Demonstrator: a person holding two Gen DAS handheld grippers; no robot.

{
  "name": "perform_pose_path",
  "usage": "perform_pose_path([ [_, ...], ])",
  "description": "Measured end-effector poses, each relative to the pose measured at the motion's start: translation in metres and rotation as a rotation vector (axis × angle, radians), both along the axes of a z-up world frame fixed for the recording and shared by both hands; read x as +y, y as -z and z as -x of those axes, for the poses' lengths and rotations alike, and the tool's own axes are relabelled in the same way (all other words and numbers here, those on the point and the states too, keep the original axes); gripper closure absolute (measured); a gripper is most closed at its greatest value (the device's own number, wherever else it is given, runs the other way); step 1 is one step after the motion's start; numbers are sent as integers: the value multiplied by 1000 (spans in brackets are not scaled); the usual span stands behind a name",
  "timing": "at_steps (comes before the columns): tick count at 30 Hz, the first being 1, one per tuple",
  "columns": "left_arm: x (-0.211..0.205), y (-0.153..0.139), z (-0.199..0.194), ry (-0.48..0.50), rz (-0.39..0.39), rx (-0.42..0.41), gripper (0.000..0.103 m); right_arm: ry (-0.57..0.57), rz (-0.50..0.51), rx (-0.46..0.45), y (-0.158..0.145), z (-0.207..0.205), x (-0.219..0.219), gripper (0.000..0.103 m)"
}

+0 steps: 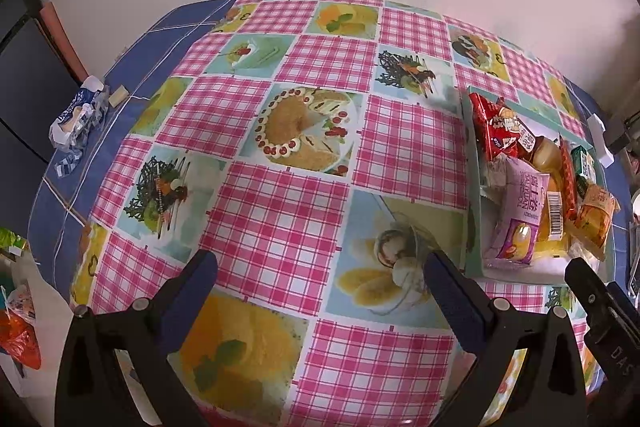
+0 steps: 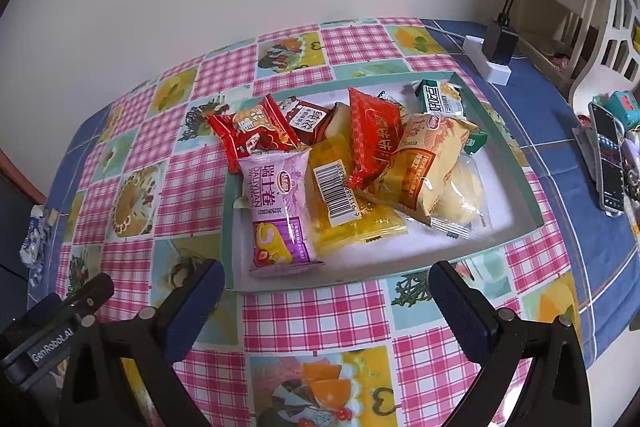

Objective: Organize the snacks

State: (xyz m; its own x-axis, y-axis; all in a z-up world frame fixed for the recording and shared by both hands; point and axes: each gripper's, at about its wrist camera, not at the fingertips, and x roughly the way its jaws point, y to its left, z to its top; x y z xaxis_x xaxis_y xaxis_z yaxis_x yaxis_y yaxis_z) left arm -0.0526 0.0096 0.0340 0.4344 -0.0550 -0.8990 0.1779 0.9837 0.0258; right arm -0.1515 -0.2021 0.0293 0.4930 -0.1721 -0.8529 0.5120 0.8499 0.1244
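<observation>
snacks heaped in the shallow tray look light, crinkly and slippery, best pinched at a sealed edge, while the left gripper and right gripper hang released and empty; only the left wrist view shows the crumpled blue wrapper well apart.

Both claws spread wide, neither one gripping

The left claw hangs above the table with its two dark-padded fingers far apart and nothing between them. The right claw is posed the same way, its fingers splayed and bare. In the left wrist view the right claw's tip shows just beside the left claw.
</observation>
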Motion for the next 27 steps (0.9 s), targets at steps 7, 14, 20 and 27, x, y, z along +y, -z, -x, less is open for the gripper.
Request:
perform_pose_path([
  [7, -1, -2, -1, 13, 8, 1, 0, -10, 5, 6, 0, -2, 0, 0],
  [14, 0, -3, -1, 10, 14, -4, 0, -16, 7, 6, -1, -3, 3, 0],
  [20, -1, -3, -1, 15, 17, -3, 0, -20, 5, 10, -1, -3, 2, 0],
  [27, 0, -5, -2, 14, 9, -11, 0, -23, 6, 15, 0, -4, 2, 0],
])
